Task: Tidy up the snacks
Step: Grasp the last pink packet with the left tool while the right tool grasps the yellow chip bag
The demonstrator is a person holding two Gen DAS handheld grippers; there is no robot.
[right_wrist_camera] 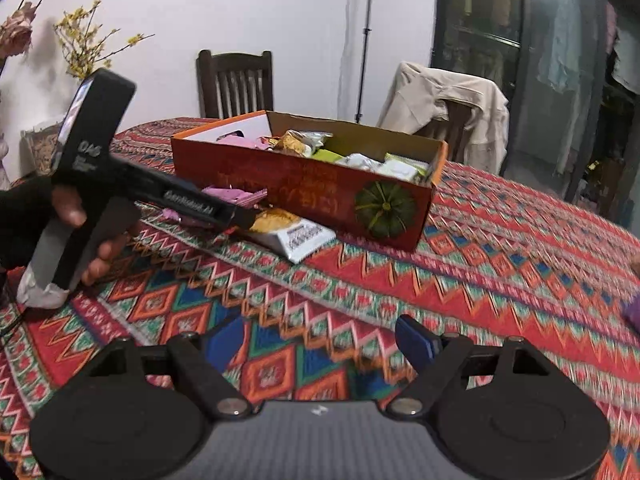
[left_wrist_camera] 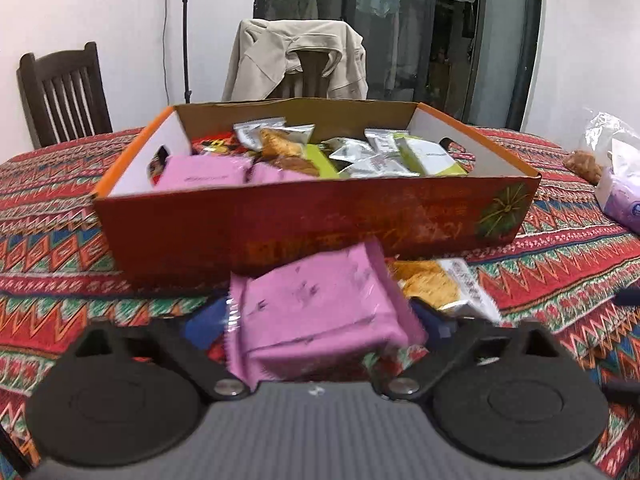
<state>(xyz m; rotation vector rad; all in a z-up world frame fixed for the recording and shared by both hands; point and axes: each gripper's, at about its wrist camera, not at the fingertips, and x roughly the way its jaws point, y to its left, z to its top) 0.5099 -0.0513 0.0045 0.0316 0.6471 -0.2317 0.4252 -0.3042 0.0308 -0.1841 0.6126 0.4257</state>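
A red cardboard box (left_wrist_camera: 320, 216) holds several snack packets, pink, green and silver. My left gripper (left_wrist_camera: 320, 320) is shut on a pink snack packet (left_wrist_camera: 320, 308) just in front of the box's near wall, a little above the tablecloth. A silver-and-yellow snack packet (left_wrist_camera: 444, 284) lies on the cloth beside it. In the right wrist view the box (right_wrist_camera: 312, 188), the held pink packet (right_wrist_camera: 236, 196) and the silver packet (right_wrist_camera: 296, 232) show ahead on the left. My right gripper (right_wrist_camera: 324, 340) is open and empty above the cloth.
A patterned red tablecloth (right_wrist_camera: 480, 280) covers the table. A clear bag with snacks and a purple pack (left_wrist_camera: 616, 184) lie at the right. Two dark chairs stand behind the table, one with a beige jacket (left_wrist_camera: 296, 60). Dried flowers (right_wrist_camera: 48, 20) stand at the left.
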